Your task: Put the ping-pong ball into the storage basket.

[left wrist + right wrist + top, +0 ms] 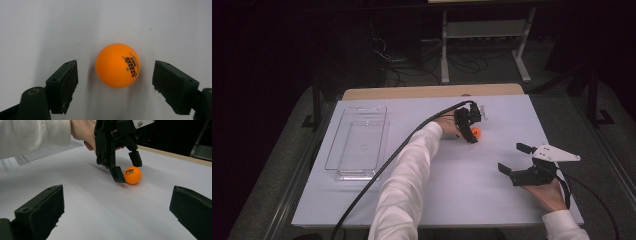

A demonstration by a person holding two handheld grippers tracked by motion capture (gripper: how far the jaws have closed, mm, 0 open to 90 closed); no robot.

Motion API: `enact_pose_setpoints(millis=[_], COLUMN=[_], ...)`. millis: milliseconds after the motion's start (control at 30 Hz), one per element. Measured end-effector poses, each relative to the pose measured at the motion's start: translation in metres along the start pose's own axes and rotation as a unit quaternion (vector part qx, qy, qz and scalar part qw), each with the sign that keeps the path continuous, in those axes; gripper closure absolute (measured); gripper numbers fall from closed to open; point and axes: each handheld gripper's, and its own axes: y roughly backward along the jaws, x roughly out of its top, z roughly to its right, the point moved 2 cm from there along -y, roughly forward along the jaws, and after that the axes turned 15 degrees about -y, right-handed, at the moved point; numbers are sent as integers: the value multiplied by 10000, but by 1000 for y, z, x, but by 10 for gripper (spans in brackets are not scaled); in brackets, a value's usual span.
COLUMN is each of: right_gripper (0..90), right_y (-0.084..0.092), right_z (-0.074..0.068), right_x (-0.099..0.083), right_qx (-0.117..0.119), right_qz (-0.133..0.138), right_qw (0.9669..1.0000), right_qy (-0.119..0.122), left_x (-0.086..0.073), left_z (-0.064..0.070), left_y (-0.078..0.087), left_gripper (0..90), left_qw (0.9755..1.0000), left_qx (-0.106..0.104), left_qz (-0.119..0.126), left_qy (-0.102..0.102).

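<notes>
1. The high view is looking forward and down over the whole table (412,200).
2. The left gripper view is staring close down at the orange ball (118,65).
3. The right gripper view is looking low across the table, sharing that ball (132,175).

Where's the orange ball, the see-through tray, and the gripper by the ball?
ball (117,65), left gripper view, middle of its orange face
tray (343,172), high view, near rim
left gripper (127,168), right gripper view, midway between its fingertips

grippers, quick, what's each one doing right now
Left tool: open, jaws either side of the orange ball on the table, gaps on both sides, not gripping it.
Right tool: open, nothing between its jaws.
</notes>
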Motion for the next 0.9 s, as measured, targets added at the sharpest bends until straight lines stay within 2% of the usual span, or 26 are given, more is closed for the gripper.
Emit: enact_pose_setpoints(millis=[133,300,467,767,900], right_gripper=[0,0,0,0,0], right_y=[0,0,-1,-1,-2], right_z=[0,0,0,-1,-1], right_x=[0,0,-1,-1,-1], right_qx=[4,7,-5,-1,7], right_qz=[1,-5,-41,-49,-61], right_qw=[10000,10000,10000,10000,10000], right_qy=[0,5,8,24,35], left_x=[0,-1,1,2,2], left_z=[0,-1,1,0,0], left_y=[-1,-3,-5,-3,-2], left_gripper=[313,345,397,499,505], left_qw=[10000,9999,9999,9999,9999], left_qx=[-50,-105,-42,-60,-43], left_qz=[-29,-57,-21,40,6], left_qy=[-47,-52,-132,-103,-116])
